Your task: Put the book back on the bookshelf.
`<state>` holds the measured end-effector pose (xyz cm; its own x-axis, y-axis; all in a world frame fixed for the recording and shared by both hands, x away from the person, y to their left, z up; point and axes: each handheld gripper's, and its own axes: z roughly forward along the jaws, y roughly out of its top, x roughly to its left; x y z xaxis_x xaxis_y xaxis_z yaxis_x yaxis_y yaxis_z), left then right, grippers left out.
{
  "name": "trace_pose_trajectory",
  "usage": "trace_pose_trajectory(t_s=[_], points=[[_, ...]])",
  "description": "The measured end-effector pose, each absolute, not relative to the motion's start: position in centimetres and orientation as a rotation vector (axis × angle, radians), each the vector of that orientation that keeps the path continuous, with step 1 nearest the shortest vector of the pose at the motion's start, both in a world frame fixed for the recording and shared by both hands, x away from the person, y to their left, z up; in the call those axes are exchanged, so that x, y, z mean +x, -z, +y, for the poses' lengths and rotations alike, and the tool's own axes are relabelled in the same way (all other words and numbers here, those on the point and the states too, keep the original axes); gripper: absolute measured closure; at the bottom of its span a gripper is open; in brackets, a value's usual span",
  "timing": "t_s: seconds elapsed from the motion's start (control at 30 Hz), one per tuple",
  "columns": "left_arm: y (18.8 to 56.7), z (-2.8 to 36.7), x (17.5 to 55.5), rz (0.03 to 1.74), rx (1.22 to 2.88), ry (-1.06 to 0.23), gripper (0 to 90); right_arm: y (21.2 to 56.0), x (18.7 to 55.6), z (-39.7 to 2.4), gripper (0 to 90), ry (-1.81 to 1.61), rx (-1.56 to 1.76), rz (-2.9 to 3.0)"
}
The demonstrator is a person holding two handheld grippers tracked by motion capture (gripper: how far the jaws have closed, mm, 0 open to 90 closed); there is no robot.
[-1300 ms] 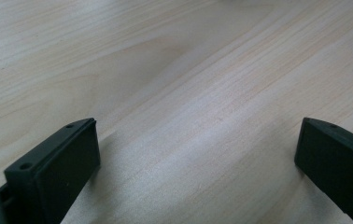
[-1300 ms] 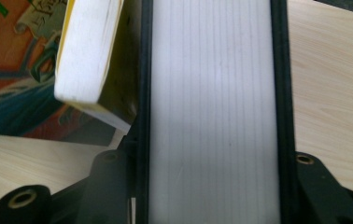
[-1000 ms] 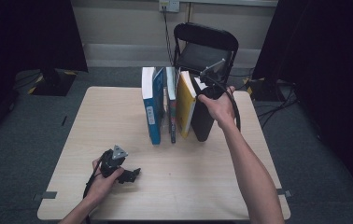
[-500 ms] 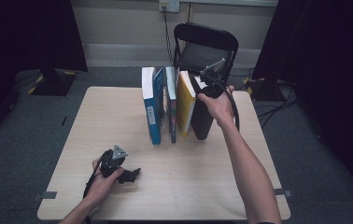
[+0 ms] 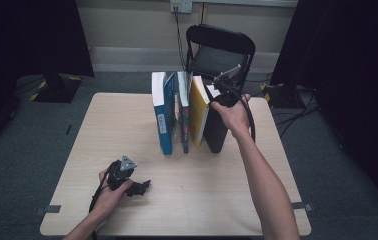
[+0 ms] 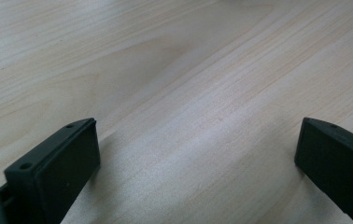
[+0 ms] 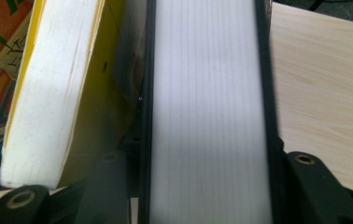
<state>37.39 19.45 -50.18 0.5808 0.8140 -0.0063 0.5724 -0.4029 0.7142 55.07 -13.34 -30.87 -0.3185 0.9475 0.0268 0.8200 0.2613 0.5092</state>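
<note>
Several books stand upright in a row at the back middle of the wooden table (image 5: 117,125): a blue book (image 5: 164,117), a thin dark book (image 5: 183,117), a yellow book (image 5: 198,112) and a black book (image 5: 216,131) at the right end. My right gripper (image 5: 218,96) comes down on the black book's top, jaws on either cover. In the right gripper view the black book's white page block (image 7: 207,93) sits between the jaws of the right gripper (image 7: 206,161), with the yellow book (image 7: 48,93) leaning beside it. My left gripper (image 5: 138,188) rests on the table near the front left; its jaws (image 6: 195,128) stand open over bare wood.
A black folding chair (image 5: 220,50) stands just behind the table's far edge, behind the books. Cables lie on the grey floor at the right (image 5: 297,100). Bare tabletop lies to the left of the books and across the front (image 5: 202,200).
</note>
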Motion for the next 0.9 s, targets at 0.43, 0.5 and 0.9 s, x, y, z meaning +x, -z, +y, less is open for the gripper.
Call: trace_pose_trajectory(t_s=[0.43, 0.5, 0.9], points=[[50.2, 19.5, 37.4, 1.096, 2.130, -0.455, 0.0, 31.4, 52.5, -14.0, 48.8, -0.739, 1.557, 2.240], [50.2, 19.5, 37.4, 1.096, 2.130, -0.455, 0.0, 31.6, 52.2, -14.1, 48.6, -0.743, 1.547, 2.245], [50.2, 19.5, 37.4, 1.095, 2.133, -0.457, 0.0, 33.7, 50.0, -14.7, 50.8, -0.723, 1.495, 2.224]])
